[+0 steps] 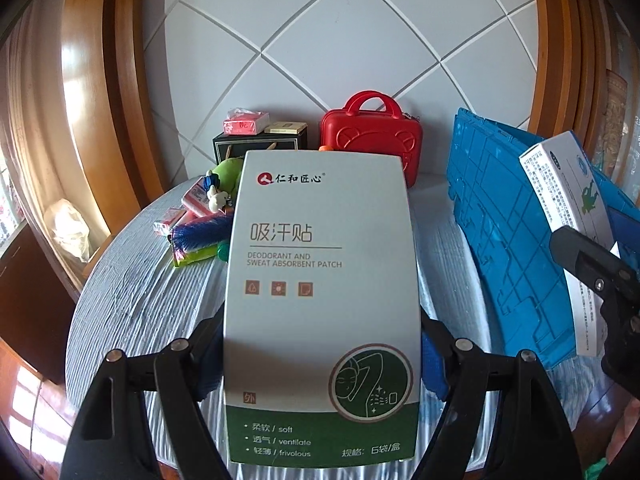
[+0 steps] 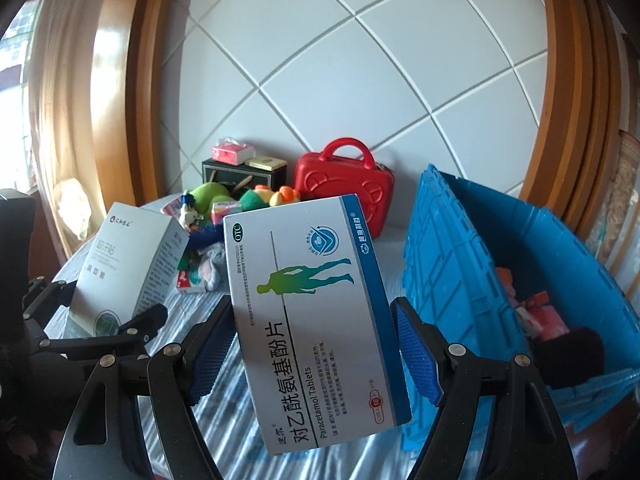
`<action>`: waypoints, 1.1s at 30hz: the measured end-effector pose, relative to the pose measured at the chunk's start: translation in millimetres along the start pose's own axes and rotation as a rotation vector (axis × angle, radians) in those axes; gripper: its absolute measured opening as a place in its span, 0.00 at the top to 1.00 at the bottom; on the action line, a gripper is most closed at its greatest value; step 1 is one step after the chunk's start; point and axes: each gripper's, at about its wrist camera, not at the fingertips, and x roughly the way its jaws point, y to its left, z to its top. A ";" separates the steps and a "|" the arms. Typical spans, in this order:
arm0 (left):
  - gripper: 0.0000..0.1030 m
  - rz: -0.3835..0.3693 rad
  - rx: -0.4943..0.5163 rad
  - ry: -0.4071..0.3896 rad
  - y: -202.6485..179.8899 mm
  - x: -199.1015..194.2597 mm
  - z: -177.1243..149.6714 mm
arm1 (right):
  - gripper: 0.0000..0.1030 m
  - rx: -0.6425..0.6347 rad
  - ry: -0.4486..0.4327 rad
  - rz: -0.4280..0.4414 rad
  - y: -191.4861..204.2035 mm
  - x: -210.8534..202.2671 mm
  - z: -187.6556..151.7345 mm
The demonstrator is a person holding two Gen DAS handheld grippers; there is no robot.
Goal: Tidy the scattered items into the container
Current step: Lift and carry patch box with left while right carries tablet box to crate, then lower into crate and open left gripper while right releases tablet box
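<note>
White tiles with diagonal grout lines fill the back wall [image 2: 360, 60], framed by curved wooden trim, above a round table with a pale ribbed cloth [image 1: 132, 300]. The left gripper [image 1: 320, 356] is clamped on a sweat patch box [image 1: 320, 280], white with a green band at the bottom, held above the cloth. The right gripper [image 2: 312, 356] is clamped on a tablet box [image 2: 316, 312], white and blue with a walking figure on it, tilted and held just left of the blue crate [image 2: 460, 272]. The crate stands on the right side of the table; pink and orange packets [image 2: 540, 312] and something dark lie inside. Behind the two boxes sits a pile of loose items [image 2: 224, 208]: plush toys, a blue brush, small packets. At the wall stand a red case [image 1: 372, 136] with a handle and a black box [image 1: 260, 146] with small cartons on top.
</note>
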 end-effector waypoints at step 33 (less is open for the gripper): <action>0.25 -0.273 0.100 0.026 -338.6 37.8 174.3 | 0.25 0.049 -0.074 -0.208 -320.9 26.1 74.4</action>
